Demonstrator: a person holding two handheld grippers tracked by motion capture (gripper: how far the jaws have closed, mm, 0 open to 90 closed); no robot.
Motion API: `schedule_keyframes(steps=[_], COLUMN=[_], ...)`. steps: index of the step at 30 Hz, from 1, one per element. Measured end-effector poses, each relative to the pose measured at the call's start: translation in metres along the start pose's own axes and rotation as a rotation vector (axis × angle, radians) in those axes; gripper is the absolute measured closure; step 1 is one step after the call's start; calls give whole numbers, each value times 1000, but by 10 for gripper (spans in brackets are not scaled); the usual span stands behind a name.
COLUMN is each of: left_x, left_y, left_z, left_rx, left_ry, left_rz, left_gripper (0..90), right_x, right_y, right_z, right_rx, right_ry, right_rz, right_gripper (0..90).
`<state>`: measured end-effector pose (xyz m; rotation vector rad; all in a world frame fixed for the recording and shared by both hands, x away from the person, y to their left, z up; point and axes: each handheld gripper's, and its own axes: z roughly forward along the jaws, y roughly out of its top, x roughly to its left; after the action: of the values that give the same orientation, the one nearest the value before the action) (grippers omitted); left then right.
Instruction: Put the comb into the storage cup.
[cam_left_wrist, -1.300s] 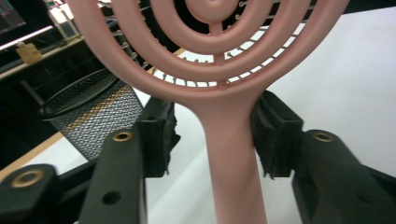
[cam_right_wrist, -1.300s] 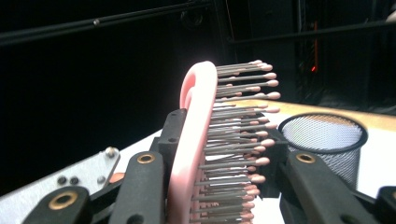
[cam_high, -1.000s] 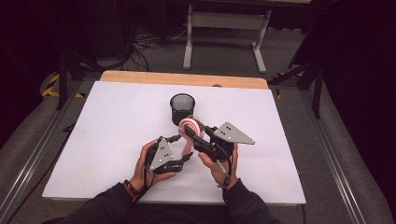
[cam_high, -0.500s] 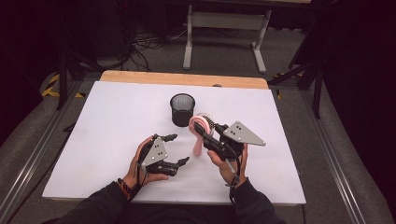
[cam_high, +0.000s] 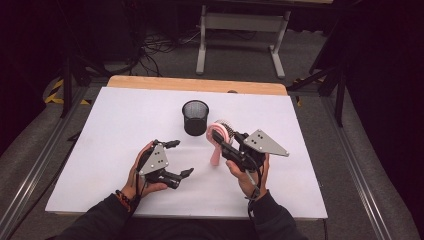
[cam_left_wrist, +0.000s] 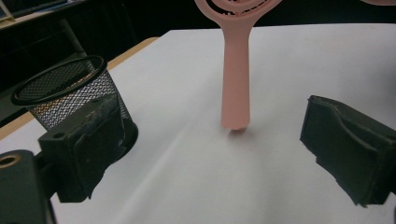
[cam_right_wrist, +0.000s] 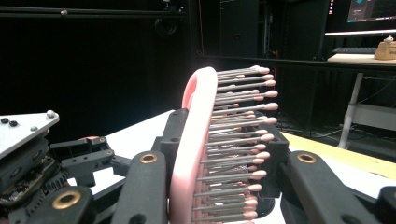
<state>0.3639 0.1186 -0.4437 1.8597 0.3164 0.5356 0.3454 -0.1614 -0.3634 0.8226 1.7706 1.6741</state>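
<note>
A pink hairbrush (cam_high: 216, 150) stands nearly upright with its handle tip down at the white table top (cam_high: 100, 150). My right gripper (cam_high: 223, 141) is shut on the brush's head. In the right gripper view the bristled head (cam_right_wrist: 201, 154) sits clamped between the two jaws of my right gripper (cam_right_wrist: 219, 140). My left gripper (cam_high: 181, 158) is to the left of the brush and apart from it. Its jaws have just been opening and hold nothing. The left gripper view looks past my left gripper (cam_left_wrist: 219, 144) at the brush handle (cam_left_wrist: 236, 79) farther off. A black mesh cup (cam_high: 195, 117) stands behind.
In the left gripper view the mesh cup (cam_left_wrist: 65, 93) is close on the left. A wooden strip (cam_high: 200, 85) runs along the table's far edge. Beyond it are a floor with cables and a metal stand (cam_high: 240, 30). Metal rails flank the table.
My left gripper has drawn away from the brush to the left, and its jaws have spread wide. My right gripper has carried the brush a little to the right.
</note>
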Motion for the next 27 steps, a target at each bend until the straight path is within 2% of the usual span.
schedule_keyframes(steps=[6, 13, 18, 23, 25, 27], left_x=[10, 29, 30, 26, 27, 27], left_y=[-2, -10, -11, -11, -12, -14], left_z=[-13, -27, -32, -43, -48, -52], left_rx=[-6, -3, -4, 12, 1, 3], left_ry=[-1, -18, -8, 43, 40, 43], left_rz=[-15, -38, -36, 11, -7, -5], left_gripper=[68, 65, 64, 59, 59, 58], right_x=[-3, -7, -9, -10, -12, -12], right_y=[0, 2, 1, 3, 4, 4], right_z=[1, 4, 4, 1, 0, 0], right_rx=[1, -6, -3, -9, -8, -11], right_ry=[5, 12, 13, 11, 10, 7], right_rz=[4, 1, 3, 2, 6, 6], right_gripper=[635, 635, 635, 635, 635, 635])
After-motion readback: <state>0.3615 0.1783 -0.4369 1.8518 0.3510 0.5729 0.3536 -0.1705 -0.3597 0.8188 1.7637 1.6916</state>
